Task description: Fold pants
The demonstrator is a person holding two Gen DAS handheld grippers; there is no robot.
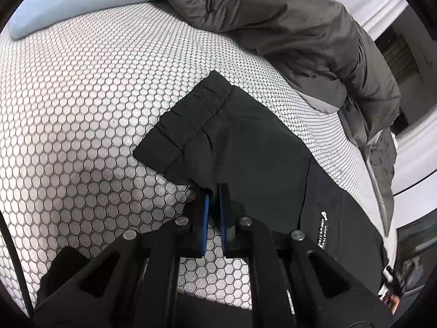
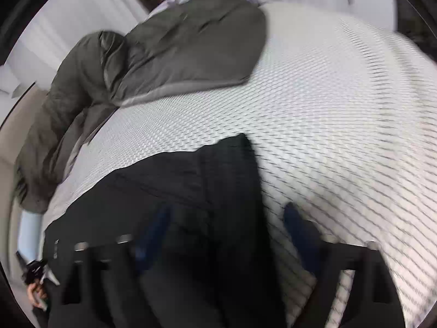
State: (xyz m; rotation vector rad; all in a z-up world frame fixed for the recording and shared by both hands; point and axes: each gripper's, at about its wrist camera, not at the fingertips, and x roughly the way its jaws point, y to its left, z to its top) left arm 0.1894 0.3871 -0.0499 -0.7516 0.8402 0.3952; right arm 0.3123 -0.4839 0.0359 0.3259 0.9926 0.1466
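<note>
While its blue-padded fingers pinch the near edge of the black fabric pants (image 1: 240, 142), the left gripper (image 1: 214, 191) has open honeycomb-patterned white bedcover (image 1: 82, 104) to its left. Ahead lies a rumpled olive-grey jacket (image 1: 286, 27). Blurred, the right gripper (image 2: 226, 218) spreads wide, straddling the pants' edge.

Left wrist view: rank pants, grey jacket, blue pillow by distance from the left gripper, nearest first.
1. Black pants: edge pinched in the left gripper.
2. Grey jacket: beyond the pants, upper right on the bed.
3. Blue pillow: far upper left corner.
</note>
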